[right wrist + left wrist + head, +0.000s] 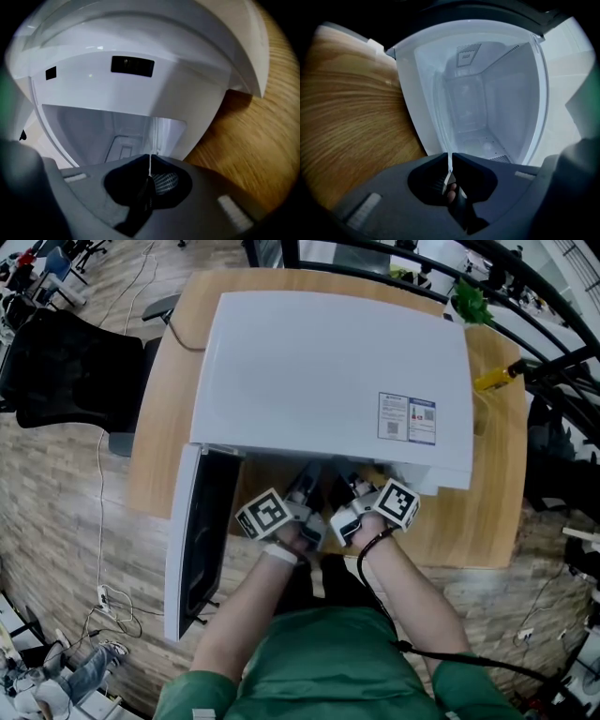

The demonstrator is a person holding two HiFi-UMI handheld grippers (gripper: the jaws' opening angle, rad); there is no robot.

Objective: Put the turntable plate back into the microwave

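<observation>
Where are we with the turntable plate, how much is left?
Done: the microwave door stands open. In hand: left gripper and right gripper are both shut on the clear turntable plate by its rim, at the mouth of the cavity. Left: carry it inside, seat it on the floor, release.

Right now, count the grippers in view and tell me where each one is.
2. The left gripper is at the open front of the microwave, left of centre; the right gripper is close beside it. Each is shut on the near edge of the plate.
</observation>
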